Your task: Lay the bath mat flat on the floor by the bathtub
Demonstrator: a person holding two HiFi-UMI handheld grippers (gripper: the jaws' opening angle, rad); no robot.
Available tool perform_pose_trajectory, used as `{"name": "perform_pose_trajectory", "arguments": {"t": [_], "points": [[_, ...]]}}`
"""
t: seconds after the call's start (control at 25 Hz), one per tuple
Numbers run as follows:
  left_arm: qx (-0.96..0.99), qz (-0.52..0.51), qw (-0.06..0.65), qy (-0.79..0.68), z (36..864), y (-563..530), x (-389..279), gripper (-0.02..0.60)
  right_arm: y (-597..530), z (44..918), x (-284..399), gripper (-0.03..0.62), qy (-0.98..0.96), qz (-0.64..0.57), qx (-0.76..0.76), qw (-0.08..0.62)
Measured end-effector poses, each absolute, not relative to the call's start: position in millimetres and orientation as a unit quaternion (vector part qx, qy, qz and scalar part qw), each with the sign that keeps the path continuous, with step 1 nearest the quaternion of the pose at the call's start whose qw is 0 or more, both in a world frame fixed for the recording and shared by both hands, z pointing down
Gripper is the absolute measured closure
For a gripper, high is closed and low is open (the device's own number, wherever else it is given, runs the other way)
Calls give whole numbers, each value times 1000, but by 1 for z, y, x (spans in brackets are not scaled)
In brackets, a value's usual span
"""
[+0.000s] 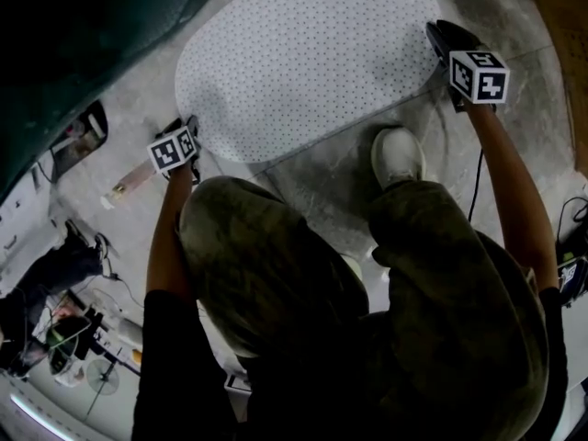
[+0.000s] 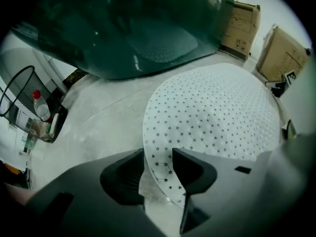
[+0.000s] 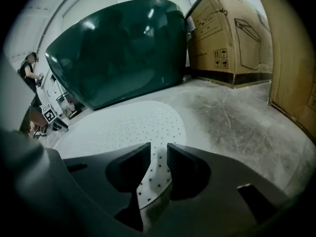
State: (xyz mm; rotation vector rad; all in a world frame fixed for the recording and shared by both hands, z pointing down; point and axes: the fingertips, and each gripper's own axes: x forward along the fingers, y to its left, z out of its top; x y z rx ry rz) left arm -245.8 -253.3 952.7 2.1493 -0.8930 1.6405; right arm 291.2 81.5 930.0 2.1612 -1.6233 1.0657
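Bath mat [image 1: 303, 62], white with small dark stars, lies spread on the grey concrete floor [image 1: 349, 182] at 12 o'clock from the person, mostly flat; dark green bathtub [image 1: 83, 35] runs along its 10 o'clock side, near but apart from it; left gripper [image 1: 191, 129] is at the mat's 7 o'clock edge, pointing steeply down; its jaws stand fairly wide, with the mat's edge curling up between them and a clear gap beside it, pads not pressing; right gripper [image 1: 446, 39] is at the mat's 3 o'clock edge; its jaws are narrow but parted, with a raised strip of mat edge standing in the slot and a thin gap showing, so no firm pinch; both held edges are lifted slightly off the floor, the rest of the mat is down; the person's white shoe [image 1: 397, 154] is planted at 5 o'clock just beside the mat; cardboard boxes [image 3: 232, 33] stand at 1 o'clock past the tub's end; a wire basket [image 2: 19, 102] with a red-capped bottle [image 2: 40, 105] sits at 9 o'clock in the left gripper view.
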Motion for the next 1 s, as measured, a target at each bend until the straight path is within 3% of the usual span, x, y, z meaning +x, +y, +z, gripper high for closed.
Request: {"name": "perform_pose_trajectory", "arguments": {"t": [0.2, 0.48, 0.56, 0.68, 0.88, 1.0], "points": [[741, 591, 121, -295, 953, -249, -246, 388, 84, 940, 288, 485, -555, 376, 732, 124], [743, 581, 167, -287, 957, -256, -253, 376, 92, 941, 289, 523, -551, 376, 732, 140], [740, 593, 151, -279, 957, -256, -250, 377, 94, 941, 293, 521, -554, 374, 731, 138], [759, 588, 126, -250, 939, -248, -225, 436, 94, 921, 294, 522, -557, 371, 734, 114], [839, 470, 177, -209, 840, -232, -154, 528, 74, 840, 261, 559, -575, 348, 731, 116], [873, 379, 221, -213, 781, -224, -115, 561, 38, 770, 259, 571, -576, 349, 736, 65]]}}
